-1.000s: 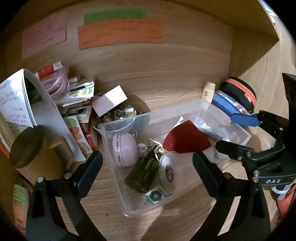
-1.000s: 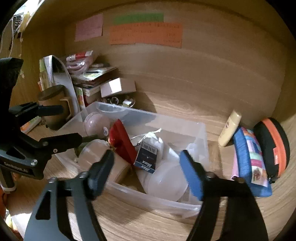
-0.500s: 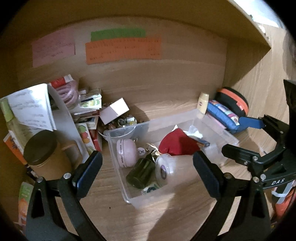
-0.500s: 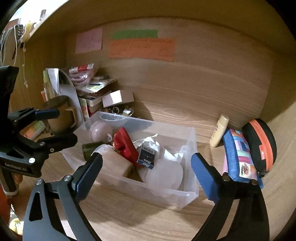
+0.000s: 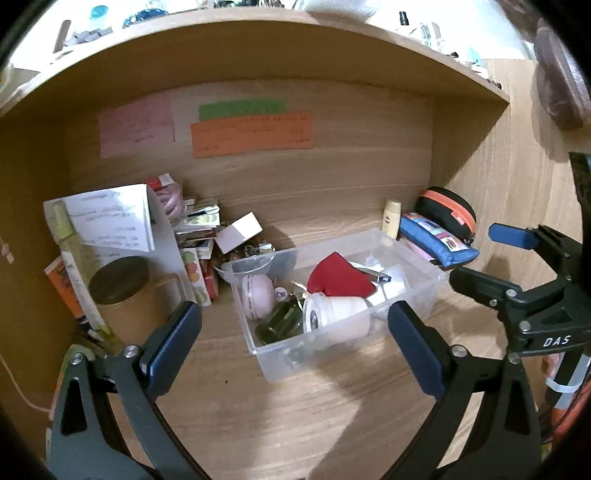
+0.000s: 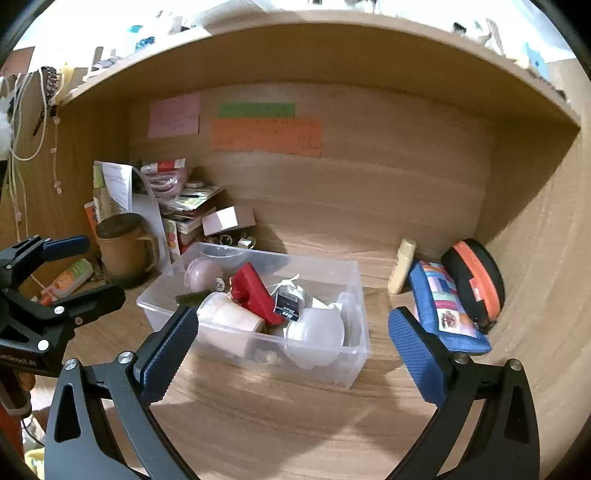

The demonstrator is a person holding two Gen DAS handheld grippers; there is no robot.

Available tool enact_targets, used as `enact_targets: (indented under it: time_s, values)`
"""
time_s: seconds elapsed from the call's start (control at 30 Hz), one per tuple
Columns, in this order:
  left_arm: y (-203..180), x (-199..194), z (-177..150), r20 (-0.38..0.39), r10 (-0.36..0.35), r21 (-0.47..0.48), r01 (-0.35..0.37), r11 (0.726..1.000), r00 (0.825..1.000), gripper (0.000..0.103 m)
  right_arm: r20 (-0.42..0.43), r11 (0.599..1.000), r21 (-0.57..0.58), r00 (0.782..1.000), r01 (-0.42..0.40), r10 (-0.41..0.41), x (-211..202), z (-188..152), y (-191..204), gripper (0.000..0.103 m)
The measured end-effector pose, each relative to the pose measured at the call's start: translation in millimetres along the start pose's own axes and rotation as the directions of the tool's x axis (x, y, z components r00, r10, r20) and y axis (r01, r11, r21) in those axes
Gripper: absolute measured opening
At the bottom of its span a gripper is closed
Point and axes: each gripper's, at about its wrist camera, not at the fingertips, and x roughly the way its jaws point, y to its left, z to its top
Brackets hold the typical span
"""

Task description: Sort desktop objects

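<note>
Clear bin (image 6: 354, 354) sitting mid-desk, long axis slanting toward back-right corner; right gripper (image 6: 291, 350) nearer, left gripper (image 5: 295, 339) alongside; both hanging spread, holding nothing.

A wooden desk alcove (image 6: 369, 206) under a cluttered shelf (image 5: 258, 26), coloured paper notes (image 5: 251, 134) on its back wall.

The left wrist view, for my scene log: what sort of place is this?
Likely a home study desk set in a wooden alcove: sticky notes on the back panel, a blue pencil case at the right, and a clear plastic bin of small odds and ends.
</note>
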Motion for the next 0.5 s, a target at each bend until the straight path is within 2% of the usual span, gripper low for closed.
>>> enact_targets:
  time_s: [0.2, 0.5]
  values:
    - [0.2, -17.7, -9.4, 0.024, 0.037, -0.016, -0.037, 0.999, 0.999, 0.102, 0.025, 1.000, 0.023, 1.000, -0.005, 0.004, -20.9, -4.1, 6.5, 0.103]
    - [-4.7, -33.4, -21.2, 0.045, 0.067, -0.040, -0.065, 0.997, 0.997, 0.102, 0.052, 0.996, 0.074, 0.997, 0.049, -0.053, -39.8, -15.9, 14.4, 0.103]
